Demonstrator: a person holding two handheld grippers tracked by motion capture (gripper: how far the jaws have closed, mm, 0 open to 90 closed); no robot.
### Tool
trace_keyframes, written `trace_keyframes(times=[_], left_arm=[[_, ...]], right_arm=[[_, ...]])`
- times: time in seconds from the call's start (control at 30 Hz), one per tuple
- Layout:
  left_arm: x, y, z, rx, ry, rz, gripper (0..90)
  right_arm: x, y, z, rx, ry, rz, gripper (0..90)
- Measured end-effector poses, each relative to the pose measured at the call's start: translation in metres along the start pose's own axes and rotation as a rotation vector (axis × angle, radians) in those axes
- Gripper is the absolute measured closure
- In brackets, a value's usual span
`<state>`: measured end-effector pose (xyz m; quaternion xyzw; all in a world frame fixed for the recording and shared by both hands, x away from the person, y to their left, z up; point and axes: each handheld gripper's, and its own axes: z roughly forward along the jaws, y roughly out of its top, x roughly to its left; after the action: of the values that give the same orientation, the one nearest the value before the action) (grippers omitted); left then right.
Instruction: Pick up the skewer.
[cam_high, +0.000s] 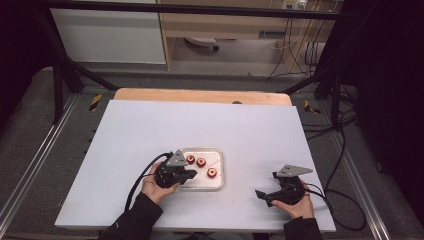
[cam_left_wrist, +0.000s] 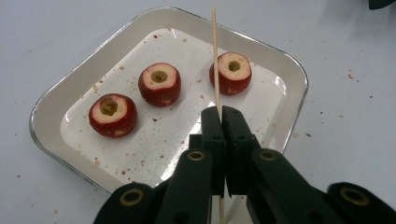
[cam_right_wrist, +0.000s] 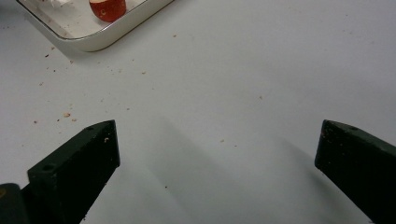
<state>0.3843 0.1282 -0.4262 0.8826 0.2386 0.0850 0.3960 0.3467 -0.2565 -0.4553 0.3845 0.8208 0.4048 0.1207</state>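
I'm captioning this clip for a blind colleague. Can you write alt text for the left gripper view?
The left claw is shut on a thin wooden skewer that points up over a white tray. In the tray sit three cored red fruits with pale cut tops: one at left, one in the middle, one at right. Red crumbs speckle the tray and the white table.

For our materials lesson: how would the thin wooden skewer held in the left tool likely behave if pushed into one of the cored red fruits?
The thin wooden skewer looks slender, so it probably flexes or snaps under sideways force. The cored red fruits look round and may roll in the white tray.
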Motion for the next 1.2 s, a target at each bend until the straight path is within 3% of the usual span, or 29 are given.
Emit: trace_keyframes(times=[0.23,0.87,1.17,1.2], left_arm=[[-0.003,0.001,-0.002,0.004,-0.012,0.002,88.2],[-0.022,0.012,-0.003,0.02,-0.034,0.049,88.2],[-0.029,0.018,-0.003,0.037,-0.039,0.076,88.2],[-0.03,0.018,-0.003,0.04,-0.037,0.078,88.2]], right_arm=[[0.008,0.005,0.004,0.023,-0.027,-0.041,0.5],[0.039,0.024,0.014,0.076,-0.054,-0.235,3.8],[0.054,0.036,0.018,0.088,-0.078,-0.359,7.2],[0.057,0.04,0.018,0.087,-0.088,-0.39,8.5]])
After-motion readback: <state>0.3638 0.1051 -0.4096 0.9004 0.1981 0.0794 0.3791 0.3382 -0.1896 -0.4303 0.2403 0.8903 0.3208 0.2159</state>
